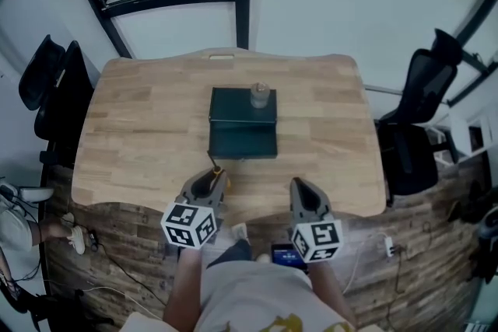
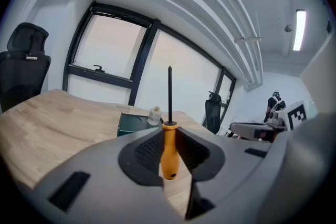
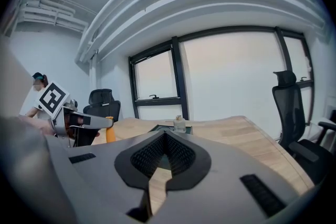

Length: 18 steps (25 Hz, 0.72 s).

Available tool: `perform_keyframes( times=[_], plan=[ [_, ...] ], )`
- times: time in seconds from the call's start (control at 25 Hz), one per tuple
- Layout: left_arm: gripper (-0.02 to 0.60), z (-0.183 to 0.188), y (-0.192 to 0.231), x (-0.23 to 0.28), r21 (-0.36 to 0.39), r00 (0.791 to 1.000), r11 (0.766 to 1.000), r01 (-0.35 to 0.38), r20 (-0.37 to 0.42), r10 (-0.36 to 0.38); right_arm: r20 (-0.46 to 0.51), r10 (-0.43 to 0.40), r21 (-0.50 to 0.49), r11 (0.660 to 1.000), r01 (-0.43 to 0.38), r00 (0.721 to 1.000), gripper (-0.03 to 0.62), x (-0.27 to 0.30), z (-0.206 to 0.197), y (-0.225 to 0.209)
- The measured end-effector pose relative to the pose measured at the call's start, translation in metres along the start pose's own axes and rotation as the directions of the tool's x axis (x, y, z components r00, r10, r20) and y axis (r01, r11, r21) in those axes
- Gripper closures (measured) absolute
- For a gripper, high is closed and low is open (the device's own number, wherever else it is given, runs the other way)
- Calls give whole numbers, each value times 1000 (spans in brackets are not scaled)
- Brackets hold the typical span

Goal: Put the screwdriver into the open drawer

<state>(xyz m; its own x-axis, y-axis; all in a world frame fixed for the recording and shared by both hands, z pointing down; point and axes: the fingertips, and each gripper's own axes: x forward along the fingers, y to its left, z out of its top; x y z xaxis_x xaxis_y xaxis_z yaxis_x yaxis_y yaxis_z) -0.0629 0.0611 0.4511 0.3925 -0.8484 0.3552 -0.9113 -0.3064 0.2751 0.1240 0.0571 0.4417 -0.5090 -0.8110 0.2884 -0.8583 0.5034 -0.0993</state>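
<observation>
My left claw (image 1: 211, 178) is clenched on the screwdriver (image 2: 169, 150) by its handle, shaft upright, at lower centre of the head view. My right claw (image 1: 303, 189) is closed, empty. The drawer (image 1: 243, 144) stands open mid-bench (image 1: 140, 128). Pickup looks done; carry and drop remain.

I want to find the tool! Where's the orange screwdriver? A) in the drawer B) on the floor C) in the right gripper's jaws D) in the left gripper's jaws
D: the left gripper has its jaws clamped on the screwdriver by its orange handle, shaft pointing up; the right gripper holds nothing.
</observation>
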Motion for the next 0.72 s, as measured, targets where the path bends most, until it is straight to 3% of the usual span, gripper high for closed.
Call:
perform_keyframes(
  times=[0.72],
  plan=[
    [509, 20, 60, 65, -28, 992, 993, 119, -48, -120, -51, -98, 17, 995, 99, 994, 597, 76, 5, -1]
  ],
)
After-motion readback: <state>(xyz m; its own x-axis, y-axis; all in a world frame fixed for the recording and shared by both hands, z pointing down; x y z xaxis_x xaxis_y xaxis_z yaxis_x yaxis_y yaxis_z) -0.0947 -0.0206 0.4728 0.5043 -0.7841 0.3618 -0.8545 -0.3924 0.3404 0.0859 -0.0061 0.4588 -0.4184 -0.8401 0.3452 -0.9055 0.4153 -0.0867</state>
